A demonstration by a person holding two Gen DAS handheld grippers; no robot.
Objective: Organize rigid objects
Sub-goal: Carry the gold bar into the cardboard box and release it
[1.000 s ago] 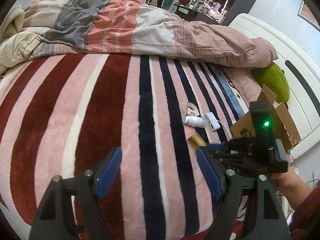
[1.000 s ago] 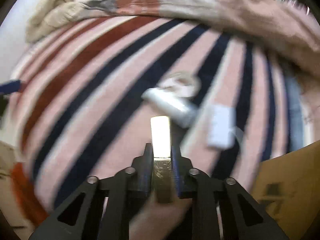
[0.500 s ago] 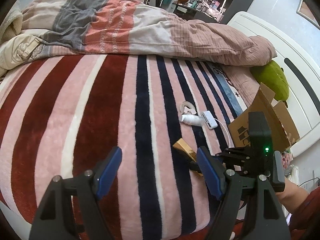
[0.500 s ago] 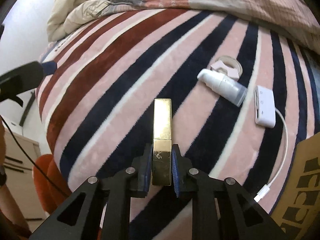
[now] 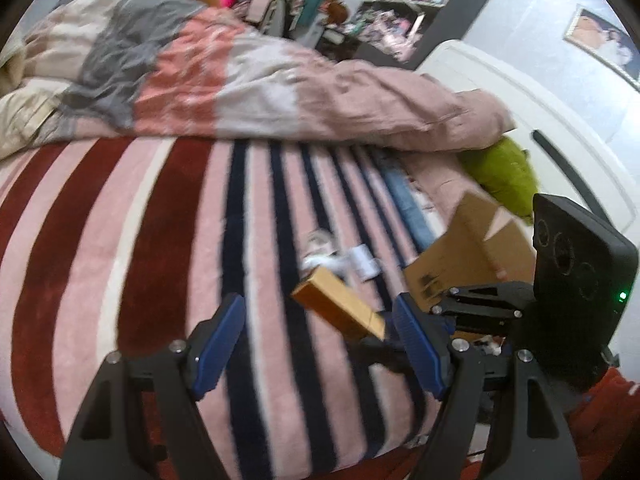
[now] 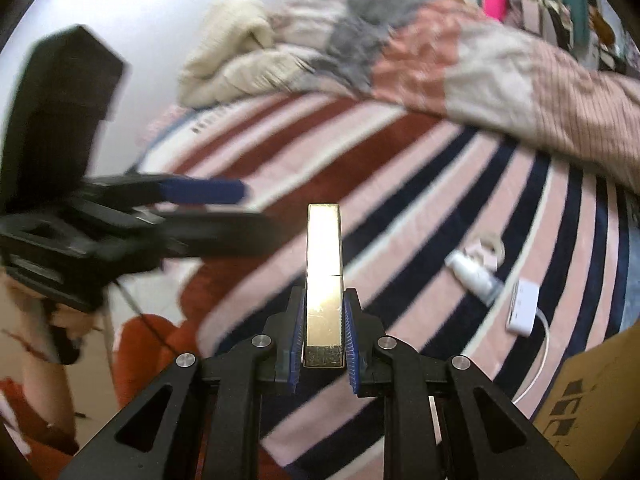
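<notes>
On the left, the left gripper [image 5: 316, 344] hangs above the striped blanket [image 5: 132, 240] of the bed, its blue-padded fingers [image 5: 218, 340] spread wide apart with nothing between them. Just right of centre, the gold rectangular case [image 6: 324, 276] is clamped at its lower end between the closed fingers of the right gripper [image 6: 323, 342], raised off the blanket and jutting forward. Farther right, a small white bottle [image 6: 474, 276], a pale ring-shaped piece [image 6: 490, 248] touching it, and a white adapter [image 6: 522, 308] with its cable lie on the blanket. A cardboard box [image 5: 472, 256] sits at the right edge, beside a green cushion [image 5: 504, 172].
</notes>
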